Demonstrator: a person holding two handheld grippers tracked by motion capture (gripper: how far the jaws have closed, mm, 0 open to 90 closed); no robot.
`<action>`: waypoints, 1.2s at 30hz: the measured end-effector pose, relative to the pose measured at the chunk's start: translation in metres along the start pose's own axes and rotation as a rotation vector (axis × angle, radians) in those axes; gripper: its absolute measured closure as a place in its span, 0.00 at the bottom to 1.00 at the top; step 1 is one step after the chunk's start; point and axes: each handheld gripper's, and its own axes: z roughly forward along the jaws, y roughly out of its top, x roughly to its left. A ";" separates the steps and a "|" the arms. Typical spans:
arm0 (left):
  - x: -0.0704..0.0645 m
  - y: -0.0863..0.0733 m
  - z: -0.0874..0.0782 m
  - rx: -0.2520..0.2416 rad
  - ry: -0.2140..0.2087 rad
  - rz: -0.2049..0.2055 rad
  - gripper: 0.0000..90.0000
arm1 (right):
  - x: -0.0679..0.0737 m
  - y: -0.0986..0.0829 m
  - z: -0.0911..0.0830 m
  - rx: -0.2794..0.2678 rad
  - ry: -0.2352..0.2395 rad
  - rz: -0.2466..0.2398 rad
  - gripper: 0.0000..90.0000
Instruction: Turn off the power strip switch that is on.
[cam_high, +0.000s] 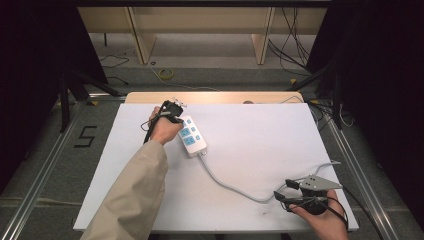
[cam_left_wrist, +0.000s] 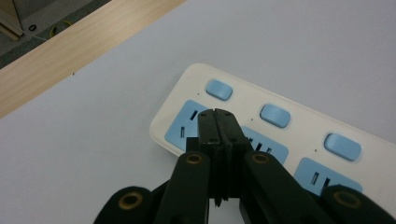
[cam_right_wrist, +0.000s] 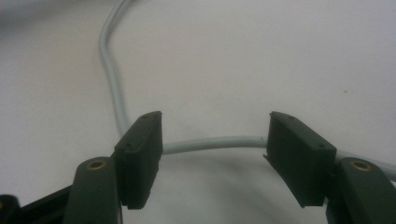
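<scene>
A white power strip (cam_high: 193, 136) with blue sockets and blue switches lies left of centre on the white table (cam_high: 260, 130). Its grey cable (cam_high: 235, 191) curves toward the near right. My left gripper (cam_high: 176, 116) is at the strip's far end. In the left gripper view its jaws are shut together with nothing between them, and the left gripper's tips (cam_left_wrist: 216, 115) are over the end blue socket of the power strip (cam_left_wrist: 299, 126). My right gripper (cam_high: 281, 190) stands open near the front right edge. The cable (cam_right_wrist: 210, 143) runs across between the right gripper's (cam_right_wrist: 215, 119) jaws, untouched.
A wooden strip (cam_high: 215, 97) borders the table's far edge. Beyond it are grey floor, loose cables (cam_high: 292, 45) and wooden shelf legs (cam_high: 142, 45). A black "5" mark (cam_high: 85, 136) is on the floor at left. Dark curtains flank both sides.
</scene>
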 end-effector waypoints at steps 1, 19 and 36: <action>0.000 -0.002 -0.001 0.004 -0.001 -0.001 1.00 | 0.000 0.000 0.000 0.001 -0.001 0.000 0.41; -0.003 -0.048 -0.034 -0.073 -0.037 -0.048 0.97 | -0.003 0.000 0.000 -0.002 -0.008 0.005 0.41; -0.007 -0.083 -0.062 -0.132 -0.040 -0.034 0.87 | -0.004 0.000 0.000 0.000 -0.012 0.005 0.41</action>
